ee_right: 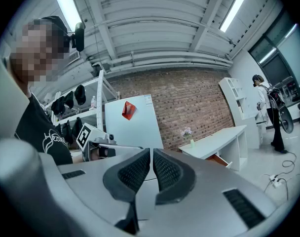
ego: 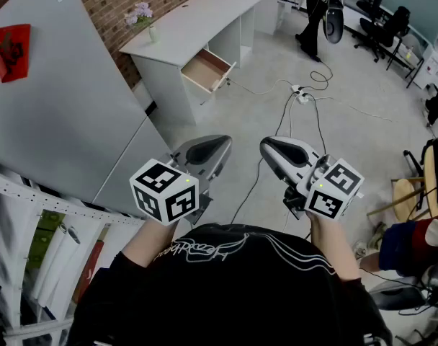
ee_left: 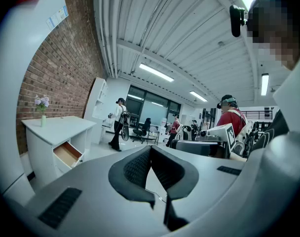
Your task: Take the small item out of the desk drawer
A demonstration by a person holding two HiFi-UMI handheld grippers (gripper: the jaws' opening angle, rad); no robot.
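A white desk (ego: 197, 16) stands against the brick wall, well ahead of me across the floor. Its top drawer (ego: 208, 69) is pulled out, and its wooden inside shows nothing that I can make out from here. The same open drawer (ee_left: 67, 154) shows in the left gripper view and, more faintly, as the drawer (ee_right: 216, 158) in the right gripper view. My left gripper (ego: 220, 144) and right gripper (ego: 266, 146) are held side by side close to my body, both shut with nothing in them. The small item is not in view.
A small vase of flowers (ego: 141, 16) stands on the desk's left end. A power strip with cables (ego: 300, 92) lies on the floor between me and the desk. A grey panel (ego: 60, 107) stands at my left, a wooden stool (ego: 413, 193) at my right. People stand farther back.
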